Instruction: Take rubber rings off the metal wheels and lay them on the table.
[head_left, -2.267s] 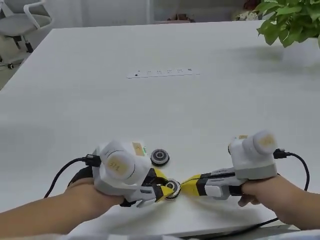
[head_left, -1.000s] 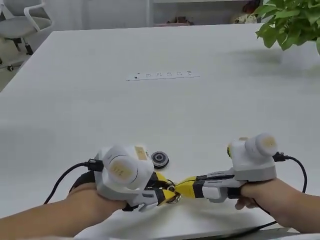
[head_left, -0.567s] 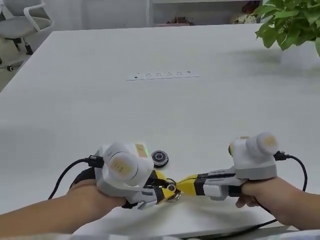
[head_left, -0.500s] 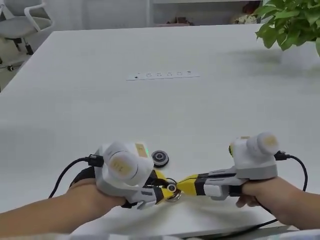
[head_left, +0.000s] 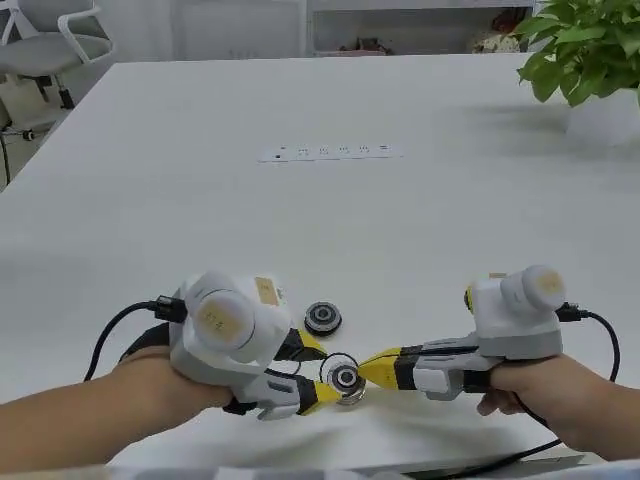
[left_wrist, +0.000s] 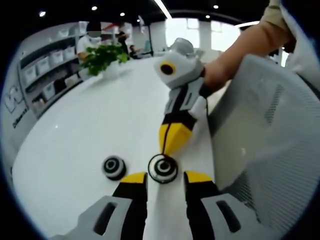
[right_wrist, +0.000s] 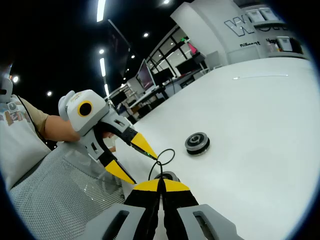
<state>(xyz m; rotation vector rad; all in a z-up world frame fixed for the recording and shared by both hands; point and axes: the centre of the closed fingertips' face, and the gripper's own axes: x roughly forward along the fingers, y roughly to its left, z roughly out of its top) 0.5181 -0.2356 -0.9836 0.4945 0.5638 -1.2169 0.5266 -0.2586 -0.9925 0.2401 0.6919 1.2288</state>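
The right gripper (right_wrist: 160, 186) is pinching its jaws together on a thin black rubber ring (right_wrist: 166, 156), and the ring is standing up as a slack loop above the small round metal wheel (left_wrist: 162, 168) it belongs to. That wheel is sitting on the white table (head_left: 330, 220) near its front edge, right between the two grippers. The left gripper (left_wrist: 165, 176) is bracketing it with jaws spread apart, one yellow tip to each side; from these angles I can't say for sure that either tip is actually touching the wheel. So the first ring is looking partly peeled but not yet free, and no loose ring is lying on the table. Just beside it, a second small metal wheel (head_left: 322, 318) is waiting, apparently wearing its dark ring. By my reading the job is sitting early: one ring coming off, then laying it down, then the second wheel.
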